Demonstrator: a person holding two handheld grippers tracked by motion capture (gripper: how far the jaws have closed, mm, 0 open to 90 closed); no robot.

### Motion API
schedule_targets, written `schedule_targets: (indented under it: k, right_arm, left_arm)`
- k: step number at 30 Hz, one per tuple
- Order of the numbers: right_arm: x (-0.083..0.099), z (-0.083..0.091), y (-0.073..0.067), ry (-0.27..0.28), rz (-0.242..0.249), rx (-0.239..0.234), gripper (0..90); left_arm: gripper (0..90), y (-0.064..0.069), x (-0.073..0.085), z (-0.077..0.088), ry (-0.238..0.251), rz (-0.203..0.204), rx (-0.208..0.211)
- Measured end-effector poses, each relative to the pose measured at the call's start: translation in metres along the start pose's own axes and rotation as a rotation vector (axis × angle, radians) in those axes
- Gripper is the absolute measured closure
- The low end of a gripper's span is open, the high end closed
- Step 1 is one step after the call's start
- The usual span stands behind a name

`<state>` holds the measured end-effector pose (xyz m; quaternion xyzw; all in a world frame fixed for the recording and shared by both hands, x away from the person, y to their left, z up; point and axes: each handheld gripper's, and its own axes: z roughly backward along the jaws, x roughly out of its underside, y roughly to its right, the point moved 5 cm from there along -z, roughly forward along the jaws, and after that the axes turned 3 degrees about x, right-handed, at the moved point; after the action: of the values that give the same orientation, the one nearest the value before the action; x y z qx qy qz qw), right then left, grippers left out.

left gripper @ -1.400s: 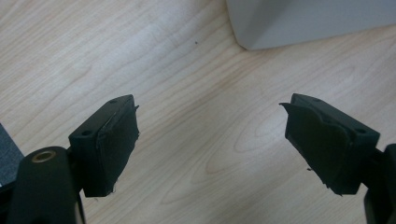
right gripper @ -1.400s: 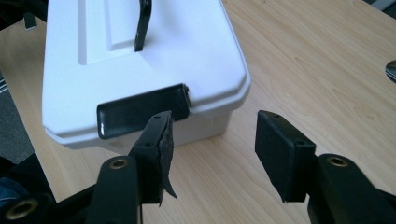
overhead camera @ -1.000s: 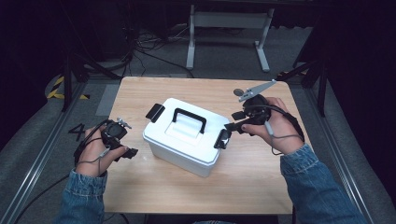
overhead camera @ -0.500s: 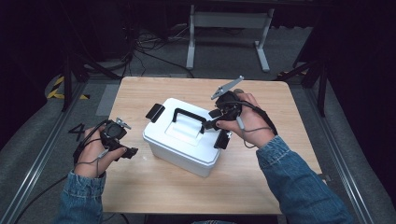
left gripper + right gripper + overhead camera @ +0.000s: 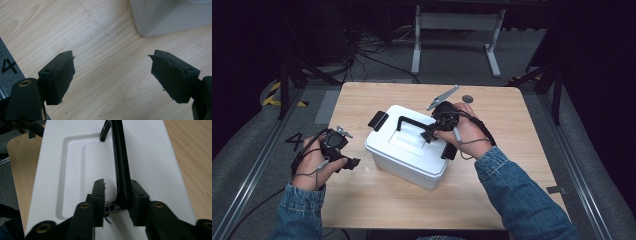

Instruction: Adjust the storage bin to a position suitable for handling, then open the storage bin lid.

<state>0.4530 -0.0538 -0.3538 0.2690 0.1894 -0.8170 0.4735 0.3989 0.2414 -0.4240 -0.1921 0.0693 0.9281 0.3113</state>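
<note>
Closing around the black plastic carry handle (image 5: pixel 121 167) of the white lidded box (image 5: pixel 404 160) mid-table, right gripper (image 5: pixel 117 195) seemingly not fully clamped; left gripper (image 5: pixel 112 75) gaped wide, empty, near-left.

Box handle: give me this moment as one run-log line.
right tool: jaws just closing round black handle, gap at one pad | left tool: open, over table | white box: lid on, side latches open
</note>
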Motion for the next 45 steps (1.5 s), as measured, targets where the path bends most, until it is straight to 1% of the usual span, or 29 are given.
schedule_targets:
  k: [2,5,6,7,10,16,18,22,24,26,29,33,38,41,42,45]
  right_arm:
    - [0.0,0.001,-0.002,0.001,-0.005,-0.007,80.5]
    - [-0.001,0.001,-0.004,0.0,0.006,-0.013,83.6]
    - [-0.001,0.001,-0.005,0.0,0.007,-0.027,84.0]
    - [-0.001,0.001,-0.005,-0.001,0.021,-0.019,84.2]
    - [-0.001,0.002,-0.008,-0.004,0.041,-0.012,84.4]
    - [0.0,0.003,-0.009,0.002,0.058,-0.001,84.5]
    - [0.0,0.003,-0.009,0.006,0.068,0.007,84.5]
    - [-0.001,0.004,-0.011,0.012,0.08,0.019,84.6]
    - [-0.002,0.006,-0.012,0.016,0.084,0.019,84.6]
    - [-0.003,0.007,-0.012,0.025,0.084,0.02,84.6]
    - [-0.006,0.009,-0.013,0.037,0.087,0.02,84.6]
    - [-0.009,0.013,-0.015,0.051,0.1,0.026,84.6]
    - [-0.015,0.024,-0.018,0.094,0.099,0.013,84.7]
    - [-0.018,0.03,-0.02,0.114,0.104,0.018,84.7]
    - [-0.019,0.034,-0.02,0.128,0.108,0.022,84.7]
    - [-0.019,0.037,-0.021,0.14,0.106,0.022,84.7]
  left_arm:
    - [19.7,0.0,0.0,0.0,-0.001,0.001,0.002]
    - [19.8,0.0,0.0,0.001,0.002,0.003,0.001]
    - [19.7,0.0,-0.001,0.001,0.003,0.001,0.0]
    - [19.7,0.001,-0.001,0.0,-0.001,0.008,0.007]
    - [19.7,0.002,-0.002,-0.001,-0.003,-0.003,0.008]
    - [19.8,0.001,-0.001,-0.001,-0.002,-0.008,0.007]
    - [19.8,0.001,-0.001,0.0,0.0,0.007,0.01]
    - [19.8,0.0,-0.001,0.0,0.004,-0.002,0.011]
    - [19.7,0.0,-0.001,0.0,0.003,0.003,0.007]
    - [19.7,0.001,0.0,-0.001,-0.003,-0.003,0.008]
    - [19.8,0.001,-0.001,-0.001,0.0,0.004,0.008]
    - [19.8,0.001,0.0,0.0,-0.002,0.0,0.008]
    - [19.8,0.001,0.0,0.0,0.0,0.003,0.011]
    - [19.8,0.001,0.0,0.0,0.001,0.004,0.012]
    - [19.8,0.001,0.0,0.0,0.001,0.004,0.012]
    - [19.8,0.001,0.0,-0.001,0.0,0.005,0.011]
